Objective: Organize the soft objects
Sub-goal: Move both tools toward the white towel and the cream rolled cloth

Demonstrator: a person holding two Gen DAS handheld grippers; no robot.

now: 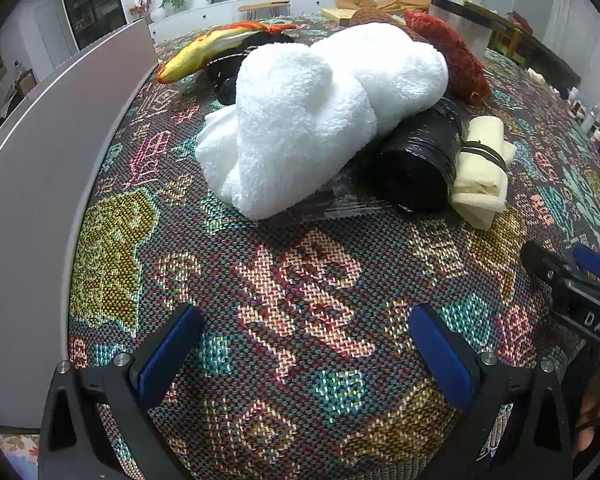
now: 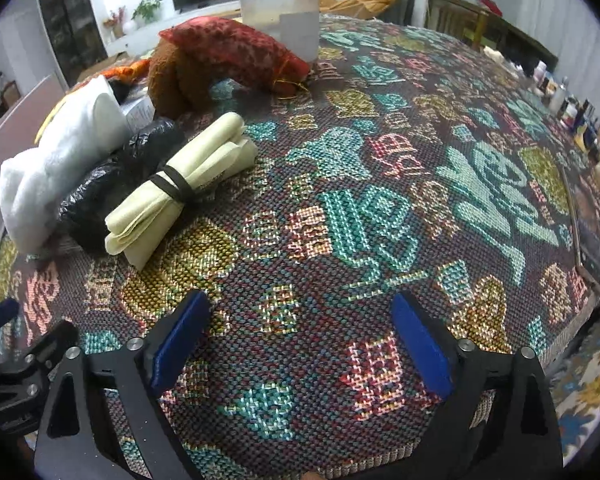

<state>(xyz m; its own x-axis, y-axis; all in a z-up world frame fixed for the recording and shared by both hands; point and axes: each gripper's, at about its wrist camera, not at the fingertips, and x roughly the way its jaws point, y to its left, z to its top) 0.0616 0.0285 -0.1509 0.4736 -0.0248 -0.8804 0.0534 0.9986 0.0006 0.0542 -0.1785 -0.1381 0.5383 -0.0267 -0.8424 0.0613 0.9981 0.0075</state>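
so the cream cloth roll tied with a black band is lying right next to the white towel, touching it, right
Not quite. The cream cloth roll tied with a black band lies next to the black plastic roll, touching it; that roll separates it from the white towel. The right wrist view shows this.

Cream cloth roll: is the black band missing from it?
No. In the right wrist view the cream cloth roll has a black band wrapped around its middle, and it lies beside the black plastic bundle.

Left wrist camera sitting low over the woven cloth (image 1: 300,280), facing the white towel (image 1: 300,128) nearby, right wrist camera looking from further right, both sharing the cream roll (image 2: 176,188).
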